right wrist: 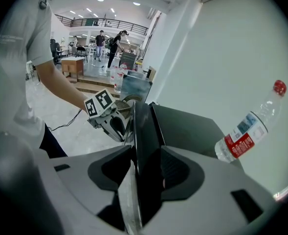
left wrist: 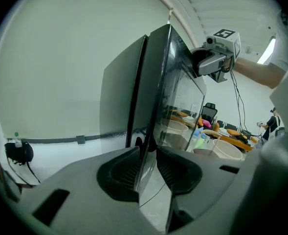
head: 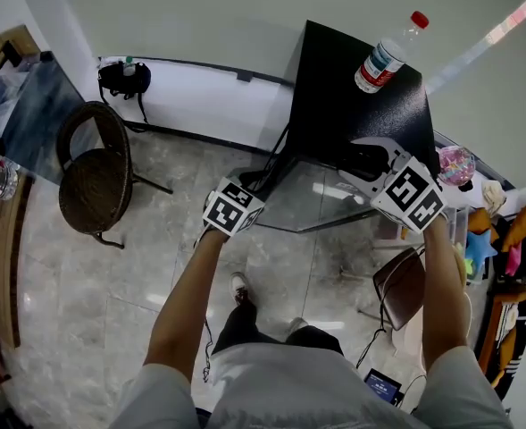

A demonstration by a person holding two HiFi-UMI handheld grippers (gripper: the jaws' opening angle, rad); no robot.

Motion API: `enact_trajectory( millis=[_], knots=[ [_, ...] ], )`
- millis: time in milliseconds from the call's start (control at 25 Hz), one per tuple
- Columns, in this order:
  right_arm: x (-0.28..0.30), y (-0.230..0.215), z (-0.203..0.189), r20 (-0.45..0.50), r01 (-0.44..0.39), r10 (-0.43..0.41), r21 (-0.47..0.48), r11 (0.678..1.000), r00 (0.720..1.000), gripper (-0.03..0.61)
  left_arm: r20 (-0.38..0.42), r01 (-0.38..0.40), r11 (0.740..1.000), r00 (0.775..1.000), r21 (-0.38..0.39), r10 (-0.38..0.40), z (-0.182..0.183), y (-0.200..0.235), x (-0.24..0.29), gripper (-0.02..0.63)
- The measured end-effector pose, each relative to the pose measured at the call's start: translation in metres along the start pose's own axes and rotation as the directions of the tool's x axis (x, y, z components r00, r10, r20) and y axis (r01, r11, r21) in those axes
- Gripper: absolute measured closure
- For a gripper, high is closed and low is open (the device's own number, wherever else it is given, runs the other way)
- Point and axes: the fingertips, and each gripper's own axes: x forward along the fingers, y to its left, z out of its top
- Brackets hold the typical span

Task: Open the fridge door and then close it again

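Both tools are clenched on the glossy glass-fronted fridge door. Furthest left, a dark wicker chair is seen on the pale marble-patterned floor, well apart from the small black box-shaped fridge. The left tool is closed on the door's upright side edge, with a ribbed pad laid against each face. The fridge is placed on the floor against the white wall, its door turned toward the person; whether the door is ajar cannot be told. A clear plastic water bottle with a red cap is set on the fridge top, near its far right corner. The right tool is clamped over the door's top edge at the right-hand corner, the panel gripped between its pads.
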Motion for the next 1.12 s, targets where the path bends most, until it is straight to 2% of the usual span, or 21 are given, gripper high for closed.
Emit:
enact_trajectory(
  millis=[320,480,600,1120],
  knots=[
    [0.0002,0.0000,-0.0005,0.008,-0.008,0.008,-0.003,1.000,1.000,0.394,-0.006,0.006,1.000,1.000,-0.004,-0.006,0.0004,-0.0007,0.0008,0.520],
    [-0.0003,-0.0003,-0.0003,-0.011,-0.020,0.020,-0.012,1.000,1.000,0.397,0.016,-0.028,0.997,0.999,-0.065,0.029,0.0016,-0.0008,-0.0008,0.522],
    [-0.0015,0.0001,-0.0001,0.014,-0.012,0.012,-0.012,1.000,1.000,0.397,-0.001,-0.033,0.993,0.999,-0.113,0.033,0.0011,-0.0015,-0.0019,0.522],
    [-0.0035,0.0030,0.0004,0.057,0.024,-0.022,-0.034,0.999,0.998,0.393,0.022,-0.126,0.971,0.991,-0.204,0.133,0.0006,-0.0027,-0.0052,0.525]
  ],
)
